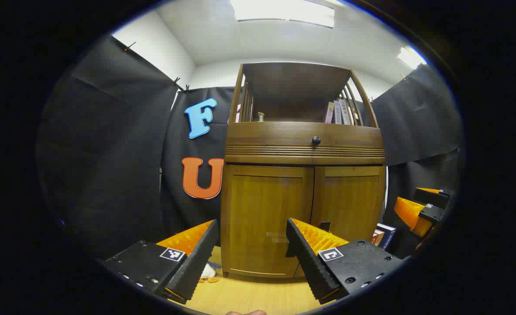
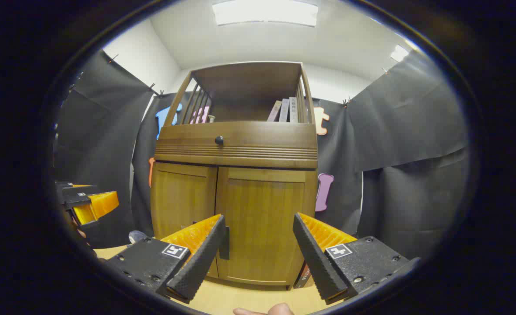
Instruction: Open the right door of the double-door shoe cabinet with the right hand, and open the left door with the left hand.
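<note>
With both doors shut on the brown wooden double-door shoe cabinet (image 2: 236,192), your wide-open, empty right gripper (image 2: 258,243) and left gripper (image 1: 251,245) hang before it, so first reach its right door (image 2: 262,223).

black cloth walls (image 1: 109,153), ceiling light (image 2: 264,13)

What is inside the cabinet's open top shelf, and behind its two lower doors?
The top shelf holds upright books and a small object. Both doors are closed, hiding whatever lies behind.
</note>
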Demonstrator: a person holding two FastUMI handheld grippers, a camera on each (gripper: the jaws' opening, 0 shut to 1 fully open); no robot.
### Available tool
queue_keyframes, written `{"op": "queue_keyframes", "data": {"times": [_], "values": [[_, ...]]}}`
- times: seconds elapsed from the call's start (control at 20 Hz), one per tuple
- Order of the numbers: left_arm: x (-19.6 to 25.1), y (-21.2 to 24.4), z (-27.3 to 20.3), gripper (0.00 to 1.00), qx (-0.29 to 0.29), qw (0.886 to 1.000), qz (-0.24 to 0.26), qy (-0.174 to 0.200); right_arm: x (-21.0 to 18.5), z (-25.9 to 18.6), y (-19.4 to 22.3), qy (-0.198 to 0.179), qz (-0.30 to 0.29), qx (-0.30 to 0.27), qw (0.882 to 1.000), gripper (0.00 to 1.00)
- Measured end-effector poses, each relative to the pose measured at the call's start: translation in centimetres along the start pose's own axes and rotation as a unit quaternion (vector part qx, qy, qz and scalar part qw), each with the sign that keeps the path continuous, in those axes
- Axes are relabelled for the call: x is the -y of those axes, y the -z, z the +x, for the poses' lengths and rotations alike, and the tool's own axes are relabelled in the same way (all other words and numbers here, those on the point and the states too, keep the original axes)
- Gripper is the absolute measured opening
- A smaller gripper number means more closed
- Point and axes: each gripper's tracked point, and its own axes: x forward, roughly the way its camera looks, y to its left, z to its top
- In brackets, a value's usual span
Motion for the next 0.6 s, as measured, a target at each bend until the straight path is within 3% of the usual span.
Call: {"op": "queue_keyframes", "data": {"times": [0.3,0.6], "values": [[-0.7,1.6,-0.2,0.95,-0.021,1.0,0.005,-0.013,0.3,0.0,0.5,0.002,-0.008,-0.006,1.0,0.99],[-1.2,-0.4,-0.5,0.95,0.009,1.0,0.008,-0.021,0.0,1.2,1.2,-0.005,-0.008,-0.015,1.0,0.99]]}}
